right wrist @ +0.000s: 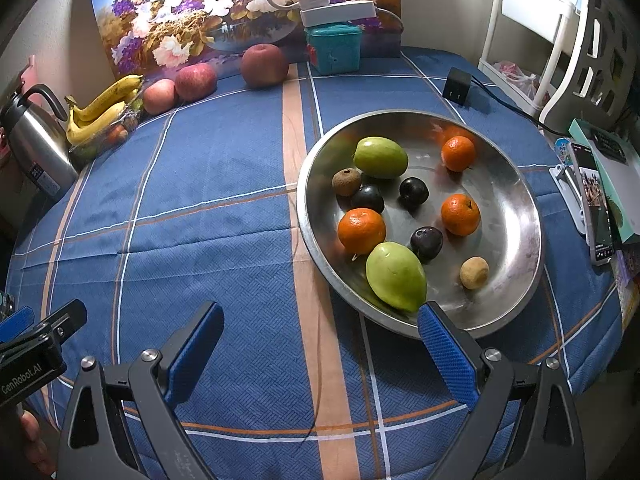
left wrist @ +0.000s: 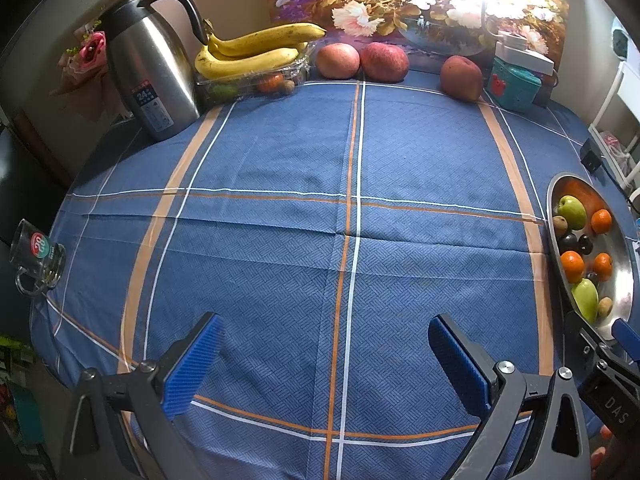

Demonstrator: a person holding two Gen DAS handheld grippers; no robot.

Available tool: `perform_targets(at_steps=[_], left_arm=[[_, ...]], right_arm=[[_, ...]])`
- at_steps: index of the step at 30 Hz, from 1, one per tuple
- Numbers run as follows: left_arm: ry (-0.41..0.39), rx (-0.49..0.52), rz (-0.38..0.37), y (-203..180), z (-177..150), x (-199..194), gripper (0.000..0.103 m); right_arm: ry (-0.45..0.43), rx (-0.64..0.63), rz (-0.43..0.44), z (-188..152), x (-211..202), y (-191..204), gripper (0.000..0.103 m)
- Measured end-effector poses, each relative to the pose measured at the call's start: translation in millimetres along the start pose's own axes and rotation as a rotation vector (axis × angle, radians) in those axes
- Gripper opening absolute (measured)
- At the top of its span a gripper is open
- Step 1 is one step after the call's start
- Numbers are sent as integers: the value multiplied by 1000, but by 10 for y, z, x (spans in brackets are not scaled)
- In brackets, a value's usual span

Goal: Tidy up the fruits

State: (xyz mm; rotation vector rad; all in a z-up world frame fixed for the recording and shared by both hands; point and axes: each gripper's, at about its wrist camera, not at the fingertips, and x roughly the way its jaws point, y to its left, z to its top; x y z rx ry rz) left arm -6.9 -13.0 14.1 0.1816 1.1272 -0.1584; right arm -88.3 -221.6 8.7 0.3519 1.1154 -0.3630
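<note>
Big shiny metal bowl (right wrist: 516, 216) on the right side of the blue checked tablecloth (right wrist: 208, 208), full of small fruit. Inside: two green fruits, one near the front rim (right wrist: 395, 276) and one at the back (right wrist: 381, 157). Three round oranges too: one beside the front green fruit (right wrist: 361, 230), one in the middle (right wrist: 460, 214), one at the far side (right wrist: 458, 153). Three dark plums (right wrist: 426, 243) scattered between them. Two little brown fruits, one fuzzy-looking at the left (right wrist: 346, 181), one paler near the right front (right wrist: 474, 272).

More fruit far back by the wall: yellow bananas (left wrist: 248, 54) lying on top of a clear box (left wrist: 256, 80), with three big red apples (left wrist: 384, 61) in a row beside it. Silver jug (left wrist: 150, 68) left of the bananas.

Left gripper (left wrist: 326, 354) wide open over bare cloth, holding nothing. Right gripper (right wrist: 320, 350) wide open too, empty, with its right blue finger (right wrist: 448, 354) just in front of the bowl's near rim.
</note>
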Motion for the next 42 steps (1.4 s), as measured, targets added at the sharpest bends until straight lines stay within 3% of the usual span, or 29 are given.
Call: perform_targets(at_steps=[42], left_arm=[[7, -1, 14, 3, -15, 14, 103]], right_arm=[[9, -1, 3, -12, 32, 2, 98]])
